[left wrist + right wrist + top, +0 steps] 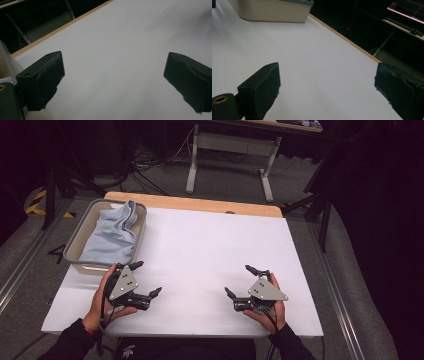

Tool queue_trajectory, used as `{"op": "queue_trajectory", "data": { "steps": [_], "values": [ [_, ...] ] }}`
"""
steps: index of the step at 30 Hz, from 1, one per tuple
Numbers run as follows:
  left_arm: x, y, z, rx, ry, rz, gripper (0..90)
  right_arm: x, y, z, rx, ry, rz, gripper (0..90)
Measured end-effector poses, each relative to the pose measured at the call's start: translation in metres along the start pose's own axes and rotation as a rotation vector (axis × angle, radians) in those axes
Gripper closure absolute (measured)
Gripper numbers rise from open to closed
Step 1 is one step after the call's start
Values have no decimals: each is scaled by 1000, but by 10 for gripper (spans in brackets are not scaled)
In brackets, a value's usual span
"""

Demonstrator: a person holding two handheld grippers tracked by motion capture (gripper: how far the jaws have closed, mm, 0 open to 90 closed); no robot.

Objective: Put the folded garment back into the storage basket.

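Bin (274, 10) cut off by top edge

Soft blue cloth (112, 237); smooth plastic bin (80, 236); matt white table (200, 265).

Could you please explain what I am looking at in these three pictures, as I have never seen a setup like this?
A person sits at a white table and holds a hand-operated two-jaw tool in each hand: the left gripper and the right gripper. The high view comes from a fixed camera overhead. The other two pictures come from small cameras riding on the grippers, looking out between their black jaws. Both grippers are open and hold nothing. At the table's far left corner stands a beige bin with a light blue cloth lying inside it. The bin's wall also appears in the right gripper view.
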State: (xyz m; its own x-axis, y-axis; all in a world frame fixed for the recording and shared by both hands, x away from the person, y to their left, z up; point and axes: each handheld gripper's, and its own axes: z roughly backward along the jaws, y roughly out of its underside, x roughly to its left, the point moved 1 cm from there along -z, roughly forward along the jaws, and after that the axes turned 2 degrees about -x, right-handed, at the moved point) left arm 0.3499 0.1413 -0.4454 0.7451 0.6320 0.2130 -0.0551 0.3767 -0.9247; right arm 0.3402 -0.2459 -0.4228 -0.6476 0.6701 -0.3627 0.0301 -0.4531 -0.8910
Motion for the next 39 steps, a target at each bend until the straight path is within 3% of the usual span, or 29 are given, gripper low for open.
{"op": "queue_trajectory", "data": {
  "steps": [17,39],
  "values": [
    [3,-3,0,-6,16,8,34,-2,0,1,-3,13,-1,74],
    [-1,-1,-6,20,34,1,34,-4,1,1,13,26,16,73]
  ]
}}
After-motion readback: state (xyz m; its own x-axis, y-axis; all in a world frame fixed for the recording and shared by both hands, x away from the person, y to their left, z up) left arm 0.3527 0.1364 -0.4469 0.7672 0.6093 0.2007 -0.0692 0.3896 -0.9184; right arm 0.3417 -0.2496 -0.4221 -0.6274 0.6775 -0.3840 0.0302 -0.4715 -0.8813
